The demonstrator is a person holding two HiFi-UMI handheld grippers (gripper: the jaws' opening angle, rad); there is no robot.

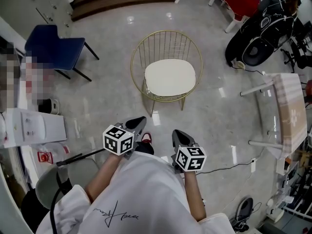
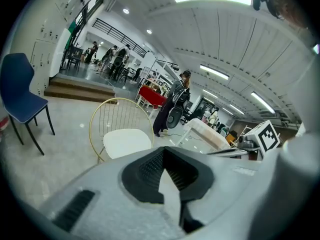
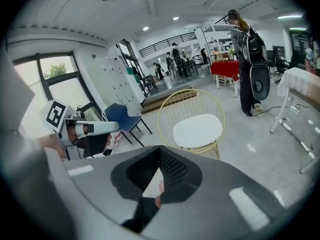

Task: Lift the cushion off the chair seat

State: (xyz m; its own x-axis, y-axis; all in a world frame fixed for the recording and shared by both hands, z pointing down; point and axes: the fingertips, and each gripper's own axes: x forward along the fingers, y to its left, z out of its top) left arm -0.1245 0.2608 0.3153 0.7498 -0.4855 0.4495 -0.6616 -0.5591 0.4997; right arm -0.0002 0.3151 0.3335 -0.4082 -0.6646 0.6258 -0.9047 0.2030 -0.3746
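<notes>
Ahead of and below both sets of fingertips, well apart from them, the cushion (image 1: pixel 170 77) lies flat on the seat of the gold wire chair (image 1: pixel 165 38), with bare floor (image 1: pixel 214 106) between.

**Finger state.** The left gripper (image 1: pixel 138 125) has its fingers (image 2: pixel 150 168) pressed together with nothing between them. The right gripper (image 1: pixel 181 137) is likewise closed and empty. Both must be spread before any grasp.

**Position relative to the fingers.** In the left gripper view the cushion (image 2: pixel 127 141) sits above and to the left of the fingertip line of the left gripper (image 2: pixel 163 156). In the right gripper view the cushion (image 3: pixel 197 130) sits above and to the right of the right gripper (image 3: pixel 160 154). The chair therefore stands roughly midway ahead of the two grippers. No contact exists.

**Expected handling.** The cushion is a pale, thin, rounded pad. Judge it light and soft. It probably flexes and droops if lifted by one edge only. The cover looks like matte fabric, so slip is probably low. Whether ties fasten it to the frame cannot be told.

**Recommended hold.** Take one side edge in each gripper, opposite each other. The wire rim (image 3: pixel 192 98) lies close around the pad, so approach at the near front corners, where the rim sits lowest. Pinch through the full thickness of the edge.
</notes>
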